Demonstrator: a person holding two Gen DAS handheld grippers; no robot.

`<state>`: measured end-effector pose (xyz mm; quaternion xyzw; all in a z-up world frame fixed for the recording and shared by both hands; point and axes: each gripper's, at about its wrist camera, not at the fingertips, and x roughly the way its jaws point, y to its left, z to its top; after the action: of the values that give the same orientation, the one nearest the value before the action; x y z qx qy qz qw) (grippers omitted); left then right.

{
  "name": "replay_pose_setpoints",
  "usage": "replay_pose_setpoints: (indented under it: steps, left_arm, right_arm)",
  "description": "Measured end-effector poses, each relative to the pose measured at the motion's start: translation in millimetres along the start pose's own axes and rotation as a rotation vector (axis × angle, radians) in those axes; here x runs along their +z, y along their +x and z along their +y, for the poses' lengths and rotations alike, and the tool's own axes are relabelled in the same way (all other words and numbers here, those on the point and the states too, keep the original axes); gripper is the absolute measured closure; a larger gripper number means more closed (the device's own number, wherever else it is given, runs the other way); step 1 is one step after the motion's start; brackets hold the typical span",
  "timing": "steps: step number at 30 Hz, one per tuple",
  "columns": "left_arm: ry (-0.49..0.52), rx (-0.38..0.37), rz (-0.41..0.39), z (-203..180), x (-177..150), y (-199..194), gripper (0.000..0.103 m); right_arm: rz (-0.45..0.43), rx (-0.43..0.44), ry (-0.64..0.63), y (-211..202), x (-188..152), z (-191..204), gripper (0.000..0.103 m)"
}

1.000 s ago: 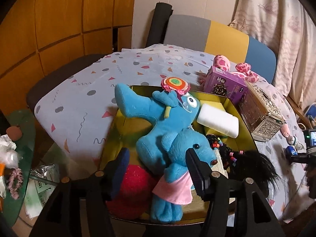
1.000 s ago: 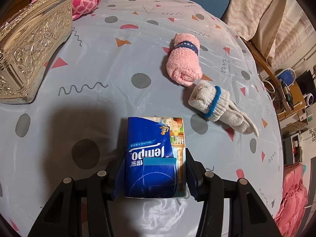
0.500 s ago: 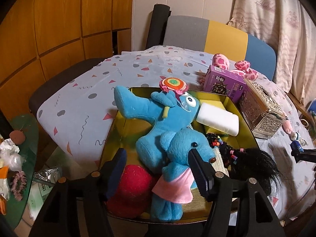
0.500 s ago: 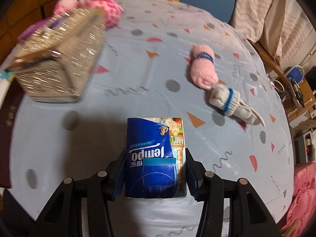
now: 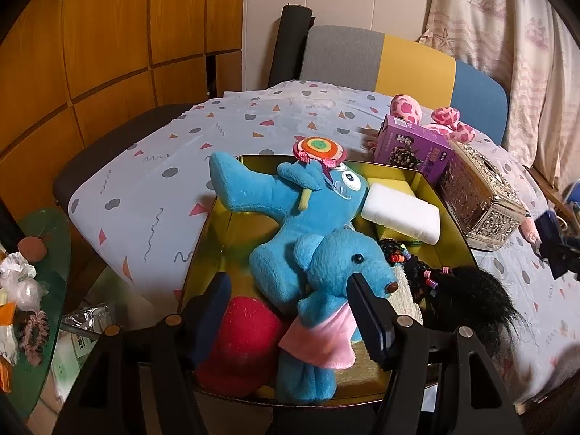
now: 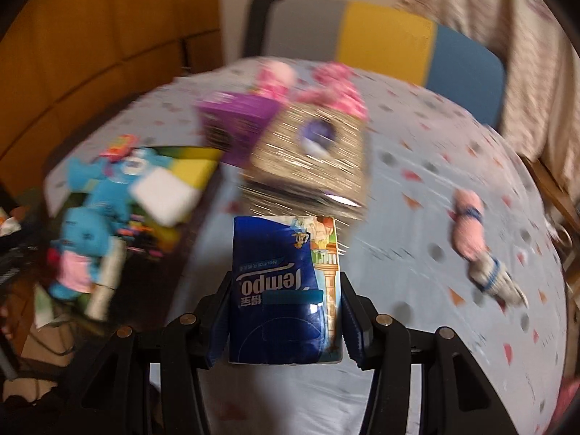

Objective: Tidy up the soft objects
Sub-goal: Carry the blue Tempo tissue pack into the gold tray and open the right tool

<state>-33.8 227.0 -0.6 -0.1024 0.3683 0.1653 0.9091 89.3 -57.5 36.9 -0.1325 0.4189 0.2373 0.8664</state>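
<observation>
Right tongs (image 6: pixel 284 317) clamp tissue pack (image 6: pixel 284 286) | long axis forward

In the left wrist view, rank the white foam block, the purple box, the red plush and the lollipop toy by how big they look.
1. red plush, though it sits nearest the camera, which inflates it
2. purple box and white foam block, too alike to separate
3. lollipop toy

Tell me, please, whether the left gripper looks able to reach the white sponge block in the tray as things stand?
Probably not directly: the open left gripper hovers over the small blue plush, and the big blue plush lies against the white sponge block in the tray.
</observation>
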Motion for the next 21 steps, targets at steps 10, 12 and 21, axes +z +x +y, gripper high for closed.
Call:
replay_pose_setpoints:
  steps: [10, 12, 21]
  left_arm:
    - [-0.079, 0.023, -0.055, 20, 6, -8, 0.036]
    - [-0.102, 0.037, -0.06, 28, 9, -9, 0.036]
    - [-0.138, 0.065, -0.04, 45, 6, -6, 0.036]
  right_arm:
    - [-0.044, 0.171, -0.142, -8, 15, 81, 0.051]
    - [-0.052, 0.195, -0.154, -12, 17, 91, 0.051]
    - [0.009, 0.293, -0.251, 13, 15, 147, 0.051]
